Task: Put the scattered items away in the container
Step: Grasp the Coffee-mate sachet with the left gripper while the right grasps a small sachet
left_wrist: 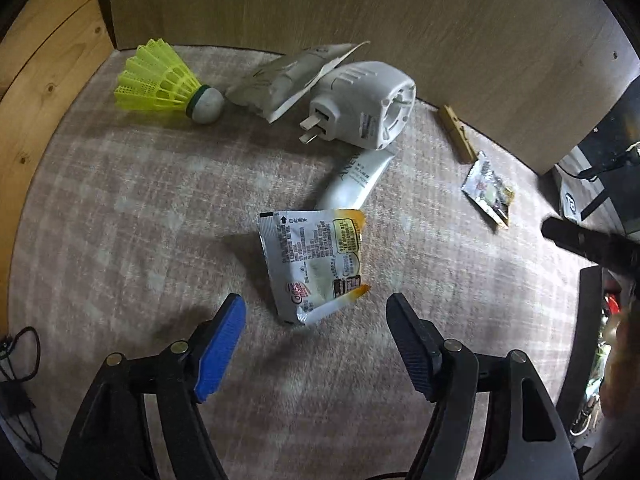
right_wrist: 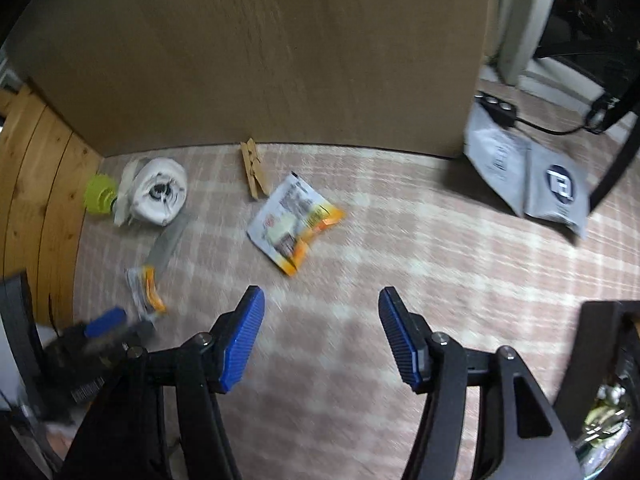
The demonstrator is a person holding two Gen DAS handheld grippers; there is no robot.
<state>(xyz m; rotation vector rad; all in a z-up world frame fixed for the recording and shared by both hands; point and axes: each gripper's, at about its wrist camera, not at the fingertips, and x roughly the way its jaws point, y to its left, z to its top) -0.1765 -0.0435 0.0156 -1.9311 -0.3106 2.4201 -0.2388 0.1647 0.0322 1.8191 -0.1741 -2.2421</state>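
On a pale checked carpet [left_wrist: 120,220] the scattered things lie in a loose band before a brown board [left_wrist: 400,20]. Farthest left in the left wrist view is a yellow shuttlecock [left_wrist: 168,82], its cork tip just beside a crumpled white packet [left_wrist: 280,76]. Next comes a white plug adapter [left_wrist: 360,104], lying partly over the packet's edge, with a white tube [left_wrist: 356,180] poking out from under it towards the camera. A silver sachet with orange corners [left_wrist: 316,264] lies nearest the left gripper [left_wrist: 316,344], just ahead of the fingertips and between their lines, touching neither pad. That gripper's jaws stand wide apart and hold nothing; it points steeply down at the carpet.

Further right, a wooden clothes peg [left_wrist: 458,134] lies against the foot of the board, and a second small sachet [left_wrist: 490,188] lies near it.

In the blurred right wrist view this second sachet [right_wrist: 298,222] lies ahead of the right gripper [right_wrist: 320,336], a little left of centre and apart from the tips, with the clothes peg [right_wrist: 254,172] just beyond it. The right gripper's jaws are also spread wide and empty, aimed steeply down. At far right, two grey pouches [right_wrist: 528,176] lie on the carpet, well apart from the rest.
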